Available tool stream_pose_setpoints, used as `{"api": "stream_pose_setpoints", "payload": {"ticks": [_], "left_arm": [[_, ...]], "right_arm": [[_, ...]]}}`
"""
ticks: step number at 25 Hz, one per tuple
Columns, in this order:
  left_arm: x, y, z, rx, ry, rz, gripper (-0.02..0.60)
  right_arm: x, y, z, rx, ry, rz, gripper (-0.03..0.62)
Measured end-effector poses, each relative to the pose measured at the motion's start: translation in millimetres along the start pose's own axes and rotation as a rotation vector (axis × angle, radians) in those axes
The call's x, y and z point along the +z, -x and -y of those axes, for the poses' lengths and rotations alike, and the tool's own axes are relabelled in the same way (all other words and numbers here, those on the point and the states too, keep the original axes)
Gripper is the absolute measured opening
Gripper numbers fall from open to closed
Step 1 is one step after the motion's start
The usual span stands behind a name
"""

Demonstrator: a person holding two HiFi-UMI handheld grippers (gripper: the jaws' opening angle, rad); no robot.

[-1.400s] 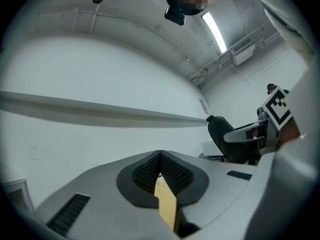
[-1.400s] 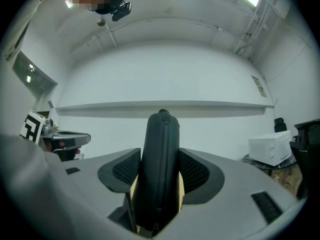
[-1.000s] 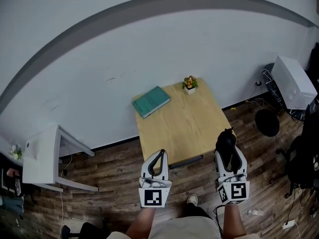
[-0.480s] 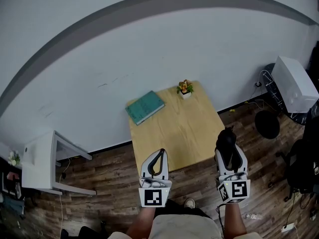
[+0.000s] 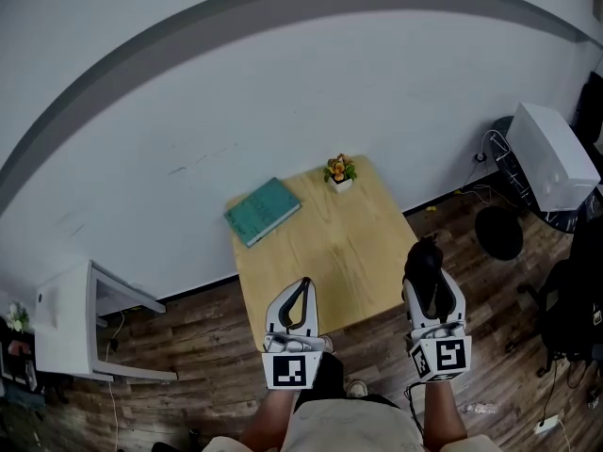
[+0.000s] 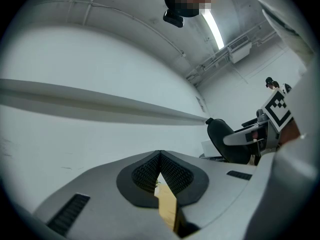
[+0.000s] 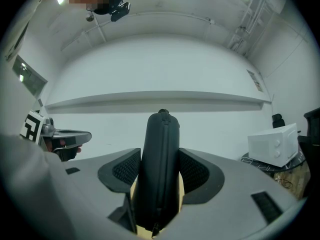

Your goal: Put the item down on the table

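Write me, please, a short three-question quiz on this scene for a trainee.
1. What does the right gripper hold? A) a mug B) a black zipped case C) a bottle
2. True or false: the left gripper is shut with nothing in it.
3. Name the two things on the wooden table.
Key: 1 B. 2 True. 3 A teal book and a small potted plant.
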State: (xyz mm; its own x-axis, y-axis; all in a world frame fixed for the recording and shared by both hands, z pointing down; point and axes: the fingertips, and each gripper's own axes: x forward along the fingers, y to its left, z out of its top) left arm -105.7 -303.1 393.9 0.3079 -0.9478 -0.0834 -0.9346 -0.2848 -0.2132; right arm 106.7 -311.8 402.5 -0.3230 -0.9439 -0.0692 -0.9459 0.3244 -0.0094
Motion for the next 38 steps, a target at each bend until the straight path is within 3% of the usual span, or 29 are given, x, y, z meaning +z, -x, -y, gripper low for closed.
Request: {"api": "stream_pose_setpoints", "payload": {"ticks": [17,21,26,38], "left_arm": [[-30,-21,-9,-0.008,0.035,-0.038,0.006],[-39,-22,-11,-0.013,0.023,-0.062,0.006],[-51,-22,-12,-0.011,0.095,-0.075,0.008],[-87,-22,-8,-0.033,0.105,-0.145,0.006]], "right_arm": [[-33,-27,-1,-0.002,0.006,-0.070,0.252],[-53,-35,-3,0.002,0.007,-0.125,0.252],[-85,-45,-9,0.019,0.004,-0.204,0.252],[-172,-64,-23,0.053,0.000,-0.429,0.253]]}}
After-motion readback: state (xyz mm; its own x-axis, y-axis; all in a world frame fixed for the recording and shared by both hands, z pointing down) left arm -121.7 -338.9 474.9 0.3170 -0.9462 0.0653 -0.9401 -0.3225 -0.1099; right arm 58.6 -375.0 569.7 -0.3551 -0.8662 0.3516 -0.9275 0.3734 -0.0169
